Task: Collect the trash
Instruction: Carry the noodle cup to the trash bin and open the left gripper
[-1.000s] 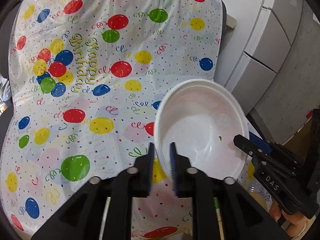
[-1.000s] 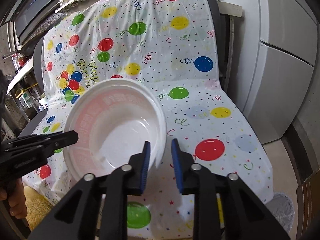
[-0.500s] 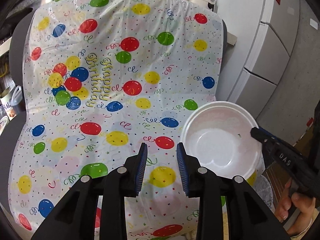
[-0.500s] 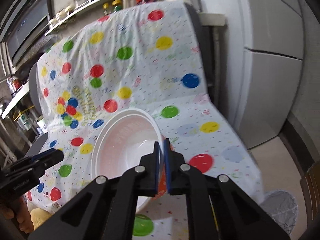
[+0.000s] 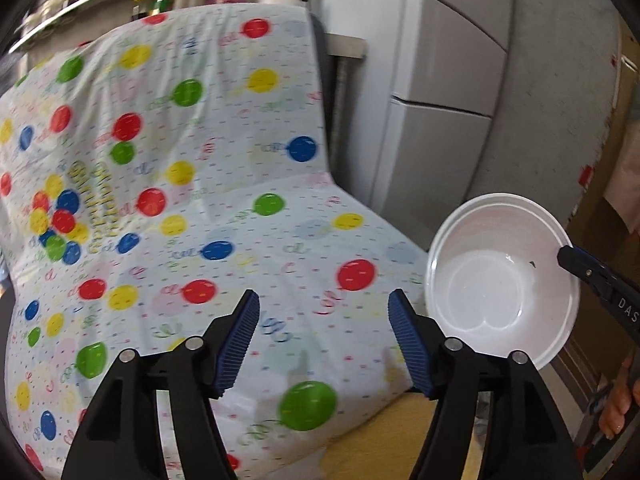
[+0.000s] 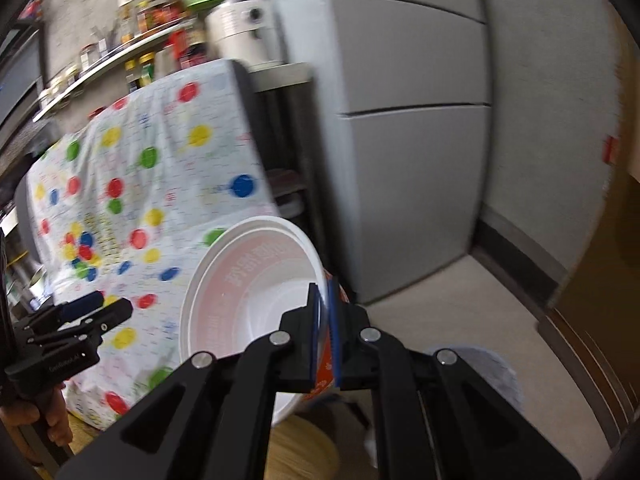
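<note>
A white disposable bowl [image 6: 248, 296] with red print outside is held off the table edge, tilted. My right gripper [image 6: 325, 312] is shut on its rim. In the left wrist view the bowl [image 5: 500, 276] hangs at the right, past the table corner, with the right gripper's tip [image 5: 580, 264] on its rim. My left gripper [image 5: 322, 320] is wide open and empty above the balloon-print tablecloth [image 5: 200, 200]. It also shows at the left in the right wrist view [image 6: 80, 320].
A grey refrigerator [image 6: 400, 120] stands to the right of the table. A shelf with bottles and jars [image 6: 140, 40] runs behind. A grey round thing [image 6: 480, 372] lies on the floor below the bowl. A yellow surface [image 5: 400, 432] shows under the table edge.
The left gripper let go of the bowl and opened wide. The right gripper shut on the rim and carried the bowl right, off the table toward the floor.
</note>
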Motion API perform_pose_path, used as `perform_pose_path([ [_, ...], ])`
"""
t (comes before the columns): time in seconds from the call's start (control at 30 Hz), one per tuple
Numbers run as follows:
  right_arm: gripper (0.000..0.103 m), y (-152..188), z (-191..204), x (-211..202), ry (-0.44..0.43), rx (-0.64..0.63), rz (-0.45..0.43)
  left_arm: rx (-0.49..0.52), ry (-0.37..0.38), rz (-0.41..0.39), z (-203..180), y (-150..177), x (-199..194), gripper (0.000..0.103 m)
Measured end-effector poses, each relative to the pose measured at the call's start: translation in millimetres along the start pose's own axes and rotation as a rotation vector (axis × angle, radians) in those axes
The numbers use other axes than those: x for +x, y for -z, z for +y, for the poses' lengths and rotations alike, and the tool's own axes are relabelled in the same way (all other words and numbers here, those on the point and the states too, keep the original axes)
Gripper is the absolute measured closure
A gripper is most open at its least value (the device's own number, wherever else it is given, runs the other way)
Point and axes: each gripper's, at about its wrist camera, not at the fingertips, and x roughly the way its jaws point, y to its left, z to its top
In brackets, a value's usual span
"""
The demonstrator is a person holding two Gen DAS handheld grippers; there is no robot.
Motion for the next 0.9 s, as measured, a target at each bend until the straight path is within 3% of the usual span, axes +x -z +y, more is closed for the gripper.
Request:
perform_pose_path([
  [0.1,0.097,11,-38,-15,0.060,0.062,-0.006,0.052,0.027,0.004,-31,-1,7,0.022],
  [0.4,0.097,51,-134,-44,0.227,0.222,0.024,0.179,0.132,0.027,-119,-3,27,0.021],
  [0.53,0.097,69,-168,-48,0.292,0.273,0.053,0.201,0.151,0.034,-138,-4,32,0.021],
  [0.77,0.097,85,-186,-17,0.300,0.316,0.115,0.213,0.136,0.051,-148,-4,42,0.021],
  [0.83,0.088,87,-191,1,0.268,0.329,0.149,0.209,0.130,0.060,-147,-5,47,0.021],
  [0.87,0.063,87,-194,10,0.260,0.339,0.161,0.207,0.127,0.063,-146,-5,48,0.021],
  [0.9,0.053,89,-196,17,0.269,0.348,0.170,0.204,0.124,0.067,-145,-5,50,0.021],
])
